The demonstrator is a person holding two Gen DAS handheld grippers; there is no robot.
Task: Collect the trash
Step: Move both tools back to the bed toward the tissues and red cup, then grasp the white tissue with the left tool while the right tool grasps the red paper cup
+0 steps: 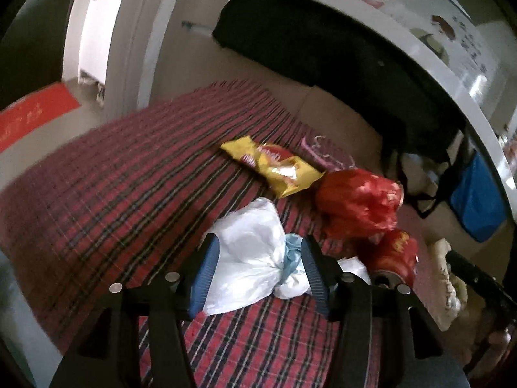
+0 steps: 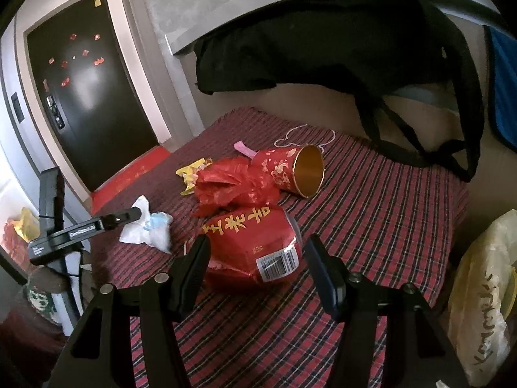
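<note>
Trash lies on a red plaid cloth (image 1: 97, 194). My left gripper (image 1: 258, 249) is open, its jaws either side of a crumpled white plastic bag with a pale blue scrap (image 1: 252, 258); the bag also shows in the right wrist view (image 2: 148, 229). Beyond it lie a yellow snack wrapper (image 1: 274, 168), a crumpled red plastic bag (image 1: 355, 203) and a crushed red can (image 1: 394, 255). My right gripper (image 2: 255, 252) is open around that crushed red can (image 2: 255, 245). Behind it lie the red bag (image 2: 232, 187) and a red paper cup (image 2: 290, 171) on its side.
A black bag (image 2: 339, 42) hangs from a grey shelf behind the cloth. A blue cloth (image 2: 504, 90) hangs at the right. A pale plastic bag (image 2: 484, 297) stands at the cloth's right edge. A dark door (image 2: 80, 90) is at the left.
</note>
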